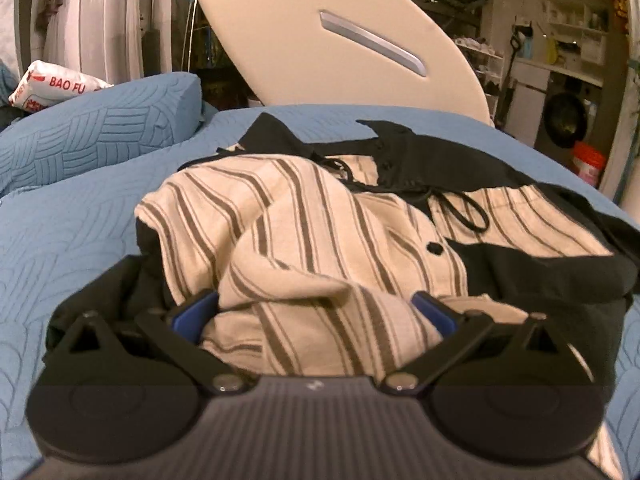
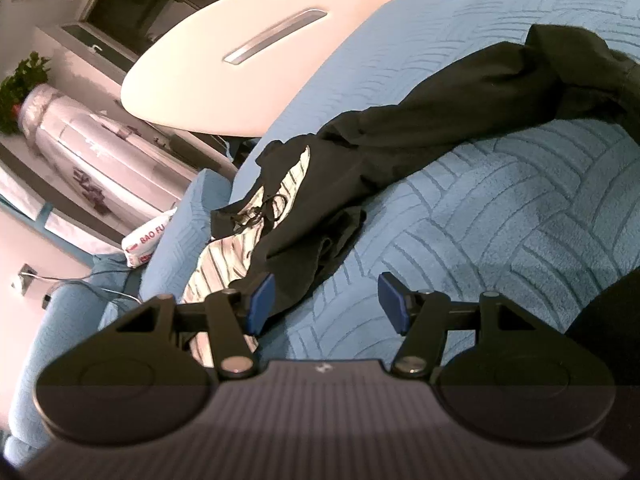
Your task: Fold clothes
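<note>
A cream shirt with grey stripes [image 1: 304, 216], black trim and a black drawstring lies crumpled on the blue quilted bedspread [image 1: 72, 240]. My left gripper [image 1: 316, 312] sits low over its near edge, open wide, and a bulging fold of the striped cloth lies between its blue pads [image 1: 196, 312]. In the right wrist view the same shirt [image 2: 224, 256] shows at the left, with a long stretch of black cloth [image 2: 440, 120] running up to the right. My right gripper [image 2: 328, 304] is open over bare bedspread [image 2: 500, 220]; the black cloth's edge lies by its left pad [image 2: 262, 300].
A cream board with a metal slot [image 1: 304, 40] leans behind the bed. A blue pillow [image 1: 100, 136] and a white bag with red lettering [image 1: 52, 84] lie at the far left. A washing machine [image 1: 568, 120] and an orange-lidded tub [image 1: 588, 164] stand at the right.
</note>
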A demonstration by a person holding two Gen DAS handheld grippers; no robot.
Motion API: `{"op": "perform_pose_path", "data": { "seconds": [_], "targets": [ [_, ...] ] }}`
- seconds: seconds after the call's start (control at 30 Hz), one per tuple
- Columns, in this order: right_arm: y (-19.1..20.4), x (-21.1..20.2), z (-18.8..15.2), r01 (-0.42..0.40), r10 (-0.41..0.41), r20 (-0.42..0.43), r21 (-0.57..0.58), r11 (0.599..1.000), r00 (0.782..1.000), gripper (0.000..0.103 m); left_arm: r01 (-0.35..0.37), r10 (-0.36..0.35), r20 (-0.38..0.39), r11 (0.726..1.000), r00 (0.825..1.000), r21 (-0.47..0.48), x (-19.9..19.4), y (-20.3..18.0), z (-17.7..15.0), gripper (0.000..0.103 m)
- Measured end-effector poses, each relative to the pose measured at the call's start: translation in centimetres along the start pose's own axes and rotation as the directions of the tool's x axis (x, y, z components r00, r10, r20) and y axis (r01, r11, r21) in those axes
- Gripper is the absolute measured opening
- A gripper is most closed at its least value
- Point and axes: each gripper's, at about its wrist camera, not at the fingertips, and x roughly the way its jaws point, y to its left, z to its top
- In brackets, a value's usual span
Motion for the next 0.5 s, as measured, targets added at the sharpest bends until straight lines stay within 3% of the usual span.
{"op": "perform_pose_path", "data": {
  "seconds": [0.17, 0.23, 0.3, 0.43, 0.5],
  "targets": [
    [1.5, -1.3, 1.5, 0.115, -0.099, 0.136, -0.108, 0.987, 0.986, 0.061, 0.012, -0.012, 0.010, 1.000, 1.000, -0.008, -1.3, 0.4, 0.1, 0.103],
    [2.5, -0.7, 2.7, 0.201, -0.163, 0.178, -0.220, 0.955, 0.970, 0.061, 0.018, -0.018, 0.012, 1.000, 1.000, -0.011, -1.7, 0.6, 0.0, 0.103],
    [3.0, 2.0, 4.0, 0.251, -0.229, 0.105, -0.304, 0.919, 0.968, 0.061, 0.025, -0.025, 0.003, 1.000, 1.000, -0.008, -2.0, 0.6, 0.2, 0.103],
    [2.1, 7.3, 4.0, 0.202, -0.227, -0.050, -0.302, 0.932, 0.973, 0.061, 0.086, -0.085, 0.008, 0.992, 0.996, -0.089, -4.4, 1.4, 0.9, 0.103],
    [1.8, 10.0, 3.6, 0.172, -0.208, -0.093, -0.297, 0.939, 0.974, 0.061, 0.163, -0.160, 0.032, 0.966, 0.987, -0.202, -6.8, 2.3, 0.7, 0.103]
  ]
}}
